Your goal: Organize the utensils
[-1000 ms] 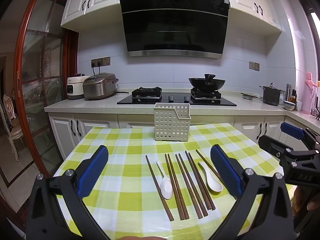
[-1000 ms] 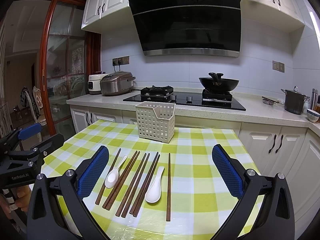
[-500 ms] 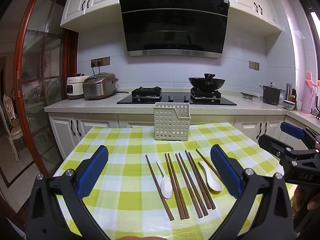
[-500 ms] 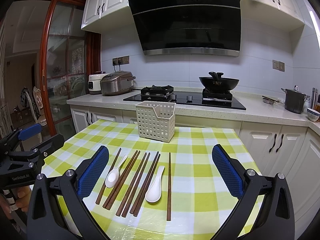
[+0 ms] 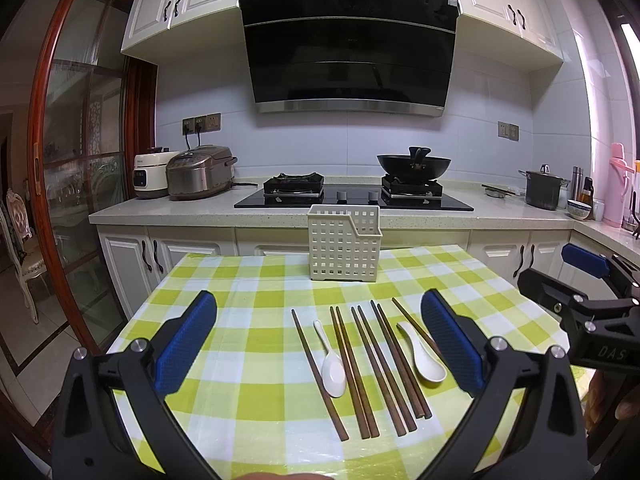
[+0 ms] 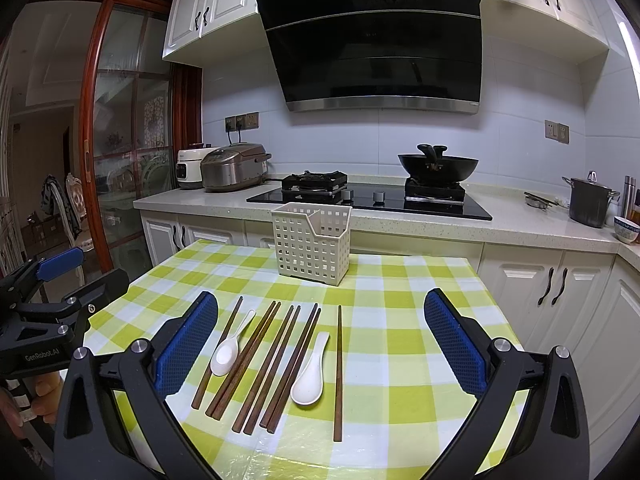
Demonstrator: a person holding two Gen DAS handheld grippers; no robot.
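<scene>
left wrist view: on a green-checked table, brown chopsticks and two white spoons lie side by side, long axes running away from the holder toward a white slotted basket standing upright at the far edge, well apart from them. the left gripper hangs above the near edge, jaws wide apart and holding nothing; the utensils sit just right of its centre line. the right gripper is likewise spread wide and empty, the row lying left of its centre, a lone chopstick nearest. neither looks clearly closer; a grasp would likely cross the sticks' length.
</scene>
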